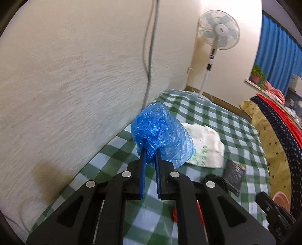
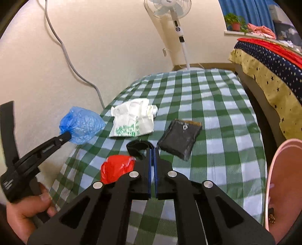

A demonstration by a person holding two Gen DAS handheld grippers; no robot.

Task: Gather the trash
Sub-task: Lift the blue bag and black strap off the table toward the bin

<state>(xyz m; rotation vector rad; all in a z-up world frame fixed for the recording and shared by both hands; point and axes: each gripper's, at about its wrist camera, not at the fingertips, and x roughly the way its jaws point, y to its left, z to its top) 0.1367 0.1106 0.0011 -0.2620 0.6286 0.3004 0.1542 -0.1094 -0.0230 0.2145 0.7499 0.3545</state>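
Item one, nearest: your right gripper (image 2: 152, 150) was clenched, its blue pads all but meeting. A dark strap-like loop (image 2: 136, 147) lay right at its tips, and the right wrist view did not settle whether the pads pinched its edge or merely hung over it. Item two, just left of those jaws: a crumpled red plastic bag (image 2: 116, 168) lay on the green-checked cloth (image 2: 217, 105), partly hidden behind the gripper body, probably next in line for pickup. Item three: your left gripper (image 1: 150, 151) was clamped on a bunched blue plastic bag (image 1: 160, 132), the film gathered between the pads and ballooning beyond them; the pinch at the gathered neck likely kept the loose film from slipping. The right wrist view showed that bag held clear of the cloth, close to the wall, with your hand (image 2: 28, 209) around the handle. Item four, mid-cloth: a flat black packet (image 2: 180, 136) lay just right of the strap, apart from it. Item five, beyond: a white bag with green print (image 2: 133, 120) lay crumpled, near the blue bag but not touching it. Item six, farthest: a standing fan (image 2: 169, 7) stood past the cloth's end, and a pink basin rim (image 2: 271, 169) sat at the right edge, possibly the collection point.
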